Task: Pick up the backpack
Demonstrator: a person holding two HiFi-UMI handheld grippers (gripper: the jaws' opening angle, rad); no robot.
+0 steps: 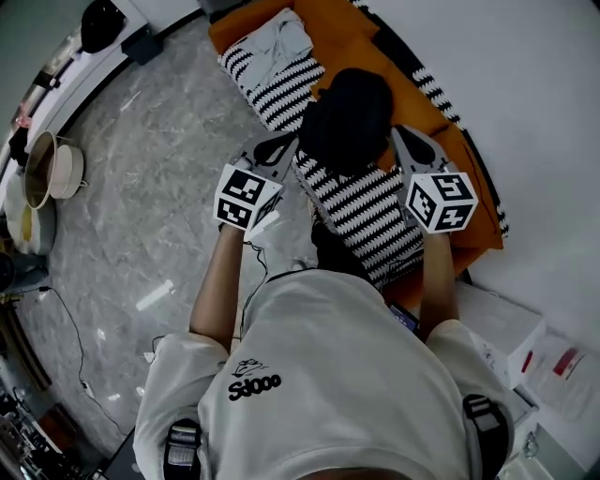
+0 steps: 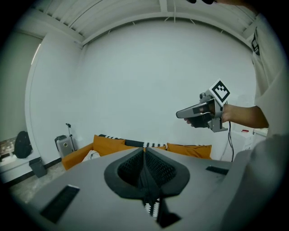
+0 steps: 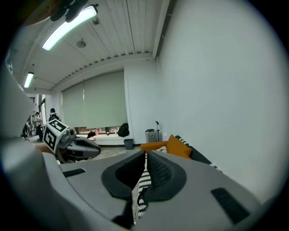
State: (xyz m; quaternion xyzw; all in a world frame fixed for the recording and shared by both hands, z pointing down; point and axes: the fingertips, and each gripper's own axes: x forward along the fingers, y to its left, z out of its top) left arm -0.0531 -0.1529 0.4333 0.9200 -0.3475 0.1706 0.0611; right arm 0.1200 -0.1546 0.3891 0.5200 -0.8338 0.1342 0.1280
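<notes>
Head view: steeply down from above the person onto the orange sofa (image 1: 342, 23). 2 gripper views: close behind own jaws, roughly level. All 3 share the sofa; each gripper view frames the opposite unit: right gripper (image 2: 179, 115), left gripper (image 3: 96, 152).

The floor (image 1: 141, 216) is grey marble-look stone or tile, smooth with a slight sheen. The sofa (image 1: 347, 28) is matt orange cloth, the blanket (image 1: 375, 211) looks like a chunky black-and-white knit, and the backpack (image 1: 347, 117) is soft matt black fabric. The left gripper (image 2: 145, 150) and right gripper (image 3: 145, 155) both look like smooth matt grey plastic with black ribbed, kinda rubbery pads (image 2: 159, 169), and the suitcase (image 2: 65, 144) has a hard silvery shell.
</notes>
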